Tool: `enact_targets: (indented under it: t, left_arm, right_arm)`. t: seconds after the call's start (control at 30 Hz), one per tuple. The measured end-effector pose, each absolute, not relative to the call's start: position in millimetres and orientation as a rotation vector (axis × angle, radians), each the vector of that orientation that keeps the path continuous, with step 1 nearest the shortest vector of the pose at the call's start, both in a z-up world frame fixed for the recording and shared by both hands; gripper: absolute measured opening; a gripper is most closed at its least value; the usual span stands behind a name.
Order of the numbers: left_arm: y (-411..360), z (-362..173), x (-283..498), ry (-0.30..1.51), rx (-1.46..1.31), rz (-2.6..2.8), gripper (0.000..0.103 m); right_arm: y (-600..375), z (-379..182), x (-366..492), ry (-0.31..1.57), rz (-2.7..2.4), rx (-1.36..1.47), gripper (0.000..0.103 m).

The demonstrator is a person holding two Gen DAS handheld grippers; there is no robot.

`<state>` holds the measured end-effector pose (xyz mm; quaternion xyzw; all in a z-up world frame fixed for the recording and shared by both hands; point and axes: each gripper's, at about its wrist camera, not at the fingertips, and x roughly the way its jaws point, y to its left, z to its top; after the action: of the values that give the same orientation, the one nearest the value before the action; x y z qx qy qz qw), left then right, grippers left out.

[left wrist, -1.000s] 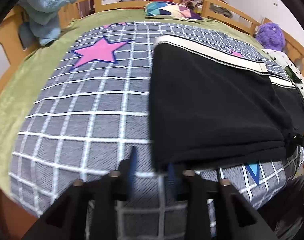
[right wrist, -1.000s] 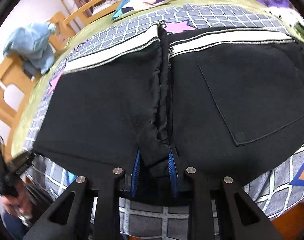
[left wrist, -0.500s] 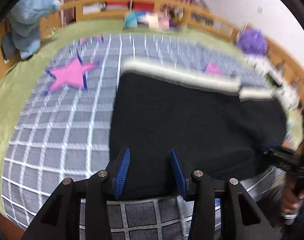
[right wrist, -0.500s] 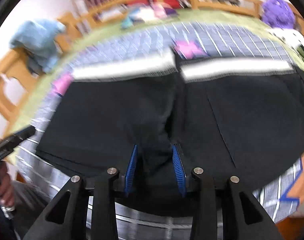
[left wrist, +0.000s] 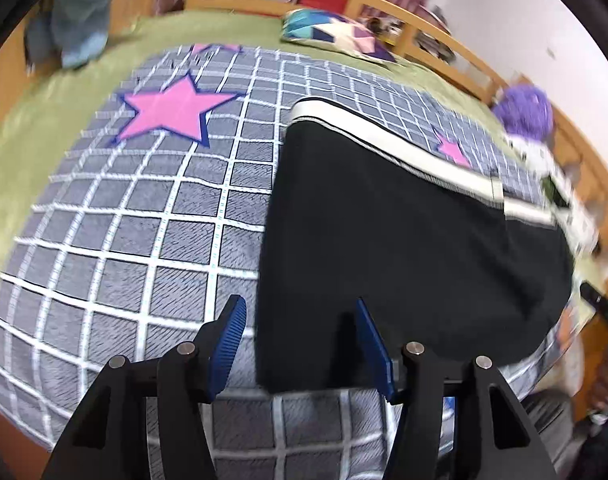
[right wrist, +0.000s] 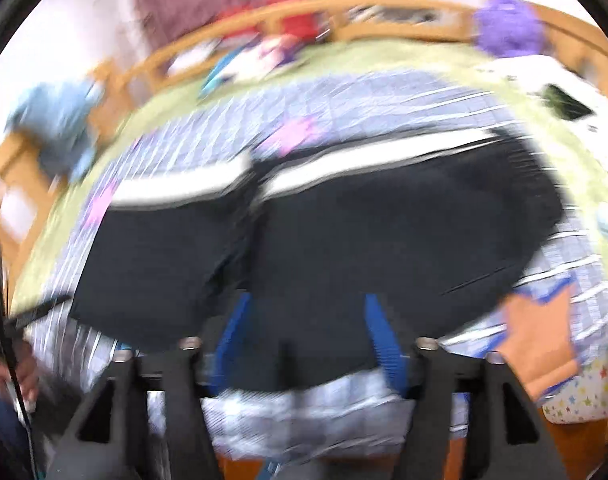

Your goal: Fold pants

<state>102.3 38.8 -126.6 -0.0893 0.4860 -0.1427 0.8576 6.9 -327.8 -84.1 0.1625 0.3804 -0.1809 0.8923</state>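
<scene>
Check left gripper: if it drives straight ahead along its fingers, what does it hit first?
Probably the pants. The left gripper is open, and the near left corner of the black cloth sits between its fingers, just ahead. One finger is over the blanket. Height above the cloth is unclear.

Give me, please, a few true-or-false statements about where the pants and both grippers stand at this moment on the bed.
1. The left gripper is open. True.
2. The black pants hang in the air from both grippers. False: they lie flat on the checked blanket.
3. The right gripper is shut on the pants. False: its jaws stand open.
4. The pants carry a white band along their far edge. True.
5. A purple plush toy sits by the wooden bed rail. True.
</scene>
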Motion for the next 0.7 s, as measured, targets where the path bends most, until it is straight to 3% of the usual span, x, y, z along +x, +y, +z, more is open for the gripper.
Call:
enact_targets:
  t: [0.13,0.33,0.57,0.63,0.67,0.7]
  left_arm:
    - [42,-133,119,1.035,-0.304,-0.339,0.067]
    - [24,-143,153,1.057,-0.258,-0.341,0.070]
    - [6,-158,190,1.094,-0.179,-0.387,0.070]
    - [3,-158,200,1.088,-0.192,-0.415,0.070]
    - [1,-159,204,1.085,-0.198,-0.427,0.069]
    - [-1,-161,209,1.091,-0.198,-0.428,0.066]
  right_arm:
    - [-411,-96,-10,0.760,-0.557,0.493,0.073]
    - [-471,-150,-5,0.795,-0.560,0.650,0.073]
    - [-493,-174,11,0.695,-0.431,0.738,0.073]
    - [-499,-178,18,0.667,-0.418,0.771,0.070]
    - [-500,-178,21,0.667,-0.421,0.760,0.062]
    - [-498,-177,24,0.677,-0.433,0.735,0.048]
